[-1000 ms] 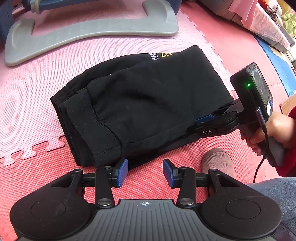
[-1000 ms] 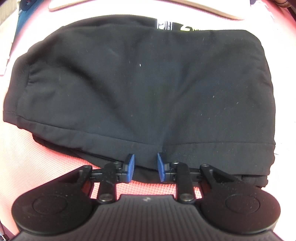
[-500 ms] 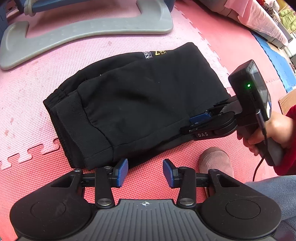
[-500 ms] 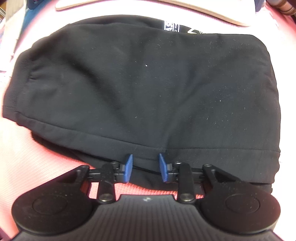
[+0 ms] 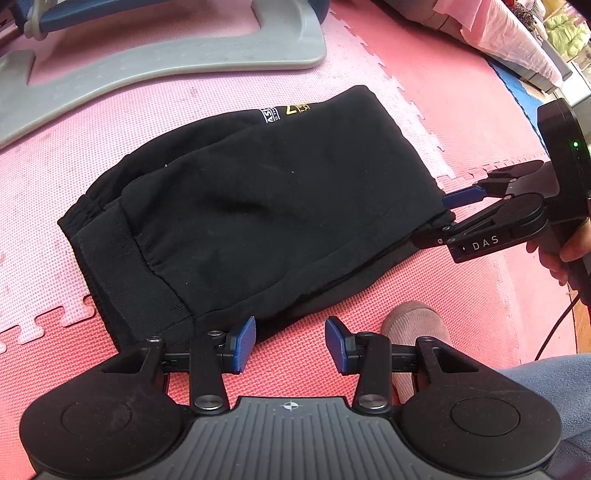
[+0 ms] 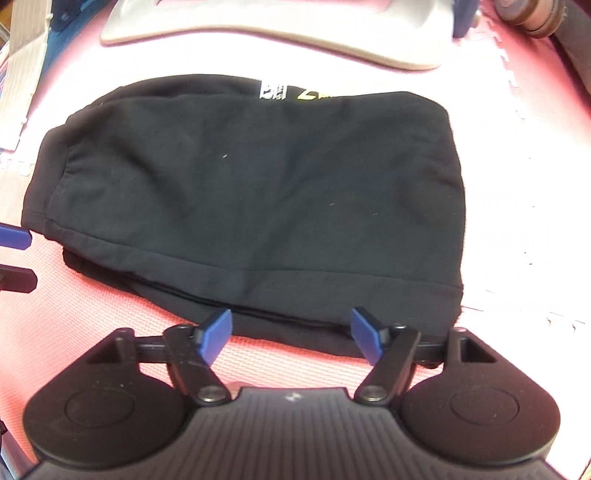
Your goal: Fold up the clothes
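Observation:
A black garment (image 5: 258,206) lies folded into a compact rectangle on the pink foam mat (image 5: 55,177), a white and yellow label at its far edge. My left gripper (image 5: 290,343) hovers open just off its near edge, nothing between the blue pads. In the left wrist view my right gripper (image 5: 448,218) sits at the garment's right end. Its jaws are opening and its pads stand apart from the cloth. In the right wrist view the right gripper (image 6: 291,332) spreads wide above the garment (image 6: 251,206) at its near hem. A left fingertip (image 6: 13,238) shows at the left edge.
A grey curved plastic board (image 5: 166,55) lies on the mat beyond the garment, also in the right wrist view as the board (image 6: 277,33). A person's socked foot (image 5: 413,321) rests near my left gripper, and a hand (image 5: 565,251) holds the right one. Pink cloth (image 5: 517,40) is heaped at far right.
The right gripper's jaws have spread wide, and it has lifted and drawn back off the garment's hem. The left gripper has hardly moved and stays as open as before.

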`<action>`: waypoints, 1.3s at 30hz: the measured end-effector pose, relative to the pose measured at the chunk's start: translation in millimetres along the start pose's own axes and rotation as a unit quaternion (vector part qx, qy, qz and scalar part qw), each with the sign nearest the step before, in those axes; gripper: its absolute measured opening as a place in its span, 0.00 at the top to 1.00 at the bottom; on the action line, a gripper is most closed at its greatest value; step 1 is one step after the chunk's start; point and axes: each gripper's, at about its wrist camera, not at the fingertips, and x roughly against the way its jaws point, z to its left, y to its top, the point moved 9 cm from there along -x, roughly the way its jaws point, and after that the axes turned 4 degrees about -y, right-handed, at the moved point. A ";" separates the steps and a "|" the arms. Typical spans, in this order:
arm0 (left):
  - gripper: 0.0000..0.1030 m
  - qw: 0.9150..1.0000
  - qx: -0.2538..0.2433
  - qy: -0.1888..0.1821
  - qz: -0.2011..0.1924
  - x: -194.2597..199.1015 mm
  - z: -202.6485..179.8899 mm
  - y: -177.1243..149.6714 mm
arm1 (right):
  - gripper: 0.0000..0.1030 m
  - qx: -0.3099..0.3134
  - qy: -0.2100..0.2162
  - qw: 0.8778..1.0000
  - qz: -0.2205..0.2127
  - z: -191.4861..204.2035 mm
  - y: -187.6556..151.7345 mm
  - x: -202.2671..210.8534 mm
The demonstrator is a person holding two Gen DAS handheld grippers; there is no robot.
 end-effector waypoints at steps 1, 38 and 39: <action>0.57 1.000 -0.001 0.002 0.001 -1.4 0.1 1.2 | 0.24 -0.003 -0.003 1.000 -0.001 -7.5 2.2 1.7; 0.57 0.999 -0.001 0.010 0.044 -44.9 7.9 27.7 | 0.22 -0.049 0.054 0.997 0.040 -161.6 35.1 -63.7; 0.57 0.999 0.001 0.011 0.044 -45.7 9.4 29.1 | 0.22 -0.048 0.058 0.996 0.040 -161.4 38.4 -66.0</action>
